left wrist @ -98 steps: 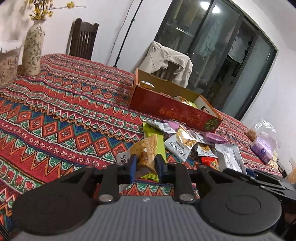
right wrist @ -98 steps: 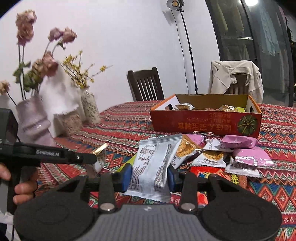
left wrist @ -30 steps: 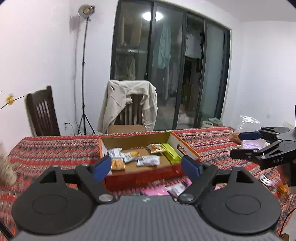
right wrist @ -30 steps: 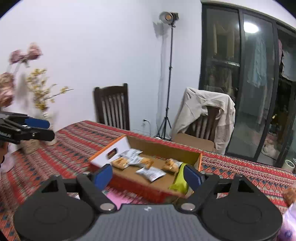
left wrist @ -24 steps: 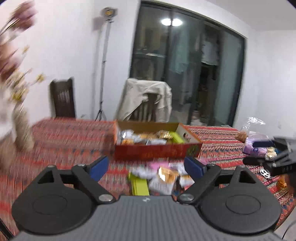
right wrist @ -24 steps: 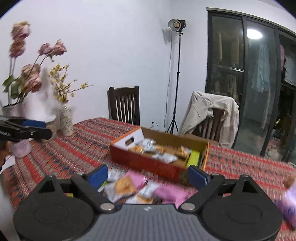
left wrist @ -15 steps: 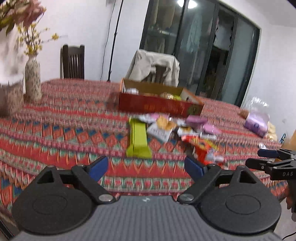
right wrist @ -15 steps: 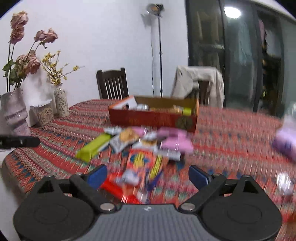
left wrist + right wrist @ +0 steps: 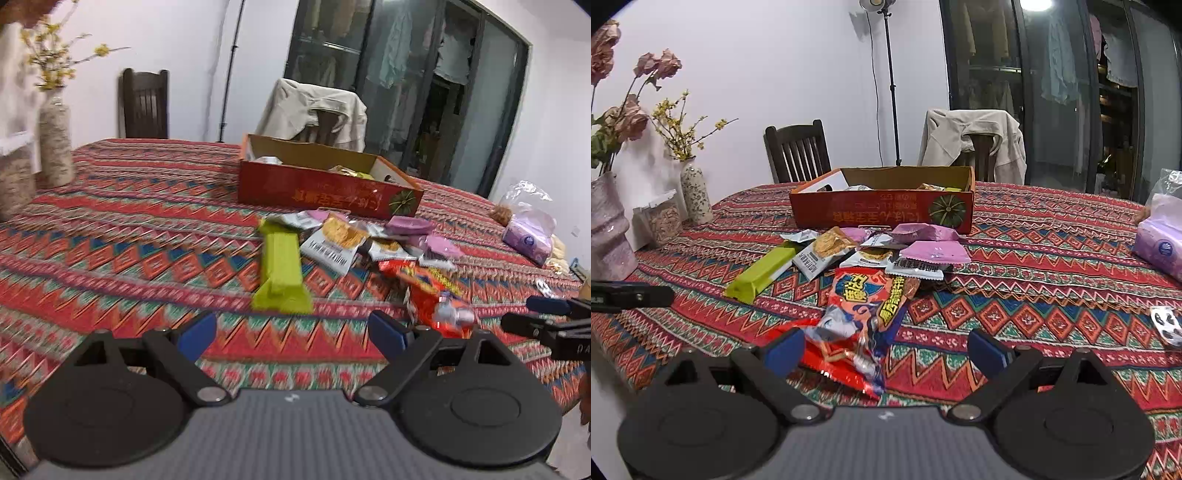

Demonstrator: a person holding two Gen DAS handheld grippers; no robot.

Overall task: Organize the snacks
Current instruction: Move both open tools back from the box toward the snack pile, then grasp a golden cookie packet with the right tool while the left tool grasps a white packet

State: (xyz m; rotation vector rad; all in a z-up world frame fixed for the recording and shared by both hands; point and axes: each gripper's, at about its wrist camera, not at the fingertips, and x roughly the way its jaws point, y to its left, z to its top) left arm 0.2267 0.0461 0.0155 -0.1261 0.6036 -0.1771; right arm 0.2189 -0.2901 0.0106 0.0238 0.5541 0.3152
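Showing 1 red box (image 9: 882, 216) | 1 green bar (image 9: 759, 274) | 2 vases (image 9: 695, 195)

Both wrist views low, near, facing snack pile (image 9: 369, 243), shared box (image 9: 882, 212)

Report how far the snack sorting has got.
Done: a few packets already lie in the red cardboard box. In hand: nothing; the left gripper and right gripper are both open and empty. Left: the green bar, red crinkly packet, pink pouch and other wrappers on the patterned tablecloth.
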